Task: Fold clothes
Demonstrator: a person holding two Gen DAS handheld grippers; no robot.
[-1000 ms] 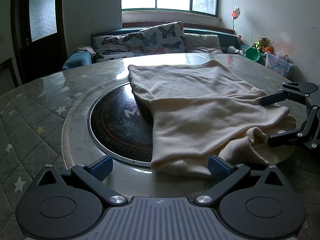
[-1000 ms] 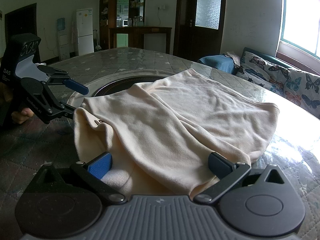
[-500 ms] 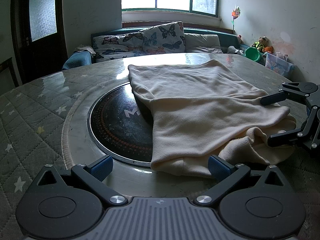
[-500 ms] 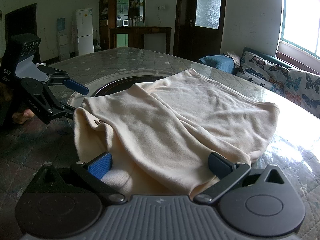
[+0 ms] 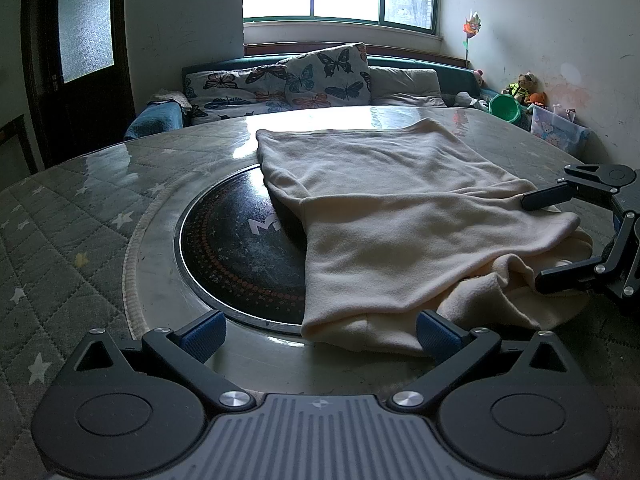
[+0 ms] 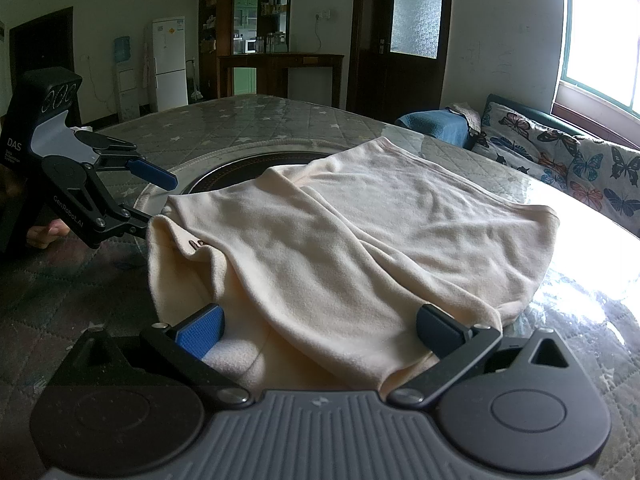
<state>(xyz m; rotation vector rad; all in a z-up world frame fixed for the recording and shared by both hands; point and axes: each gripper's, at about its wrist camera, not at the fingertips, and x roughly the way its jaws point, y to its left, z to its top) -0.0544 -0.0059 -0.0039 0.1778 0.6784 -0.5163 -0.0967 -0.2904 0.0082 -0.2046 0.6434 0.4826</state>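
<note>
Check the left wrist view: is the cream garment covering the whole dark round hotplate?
No, the cream garment covers only the right part of the dark round hotplate.

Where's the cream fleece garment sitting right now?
The cream fleece garment lies on the round quilted table, partly covering the black round centre plate, between the open left hand-held gripper and right hand-held gripper.

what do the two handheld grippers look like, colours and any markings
Both the left gripper and the right gripper have black linkage arms with silver screws, blue ribbed pads and a grey ridged base. The left's body reads DAS and GenRoboAI in white. No cables show.
</note>
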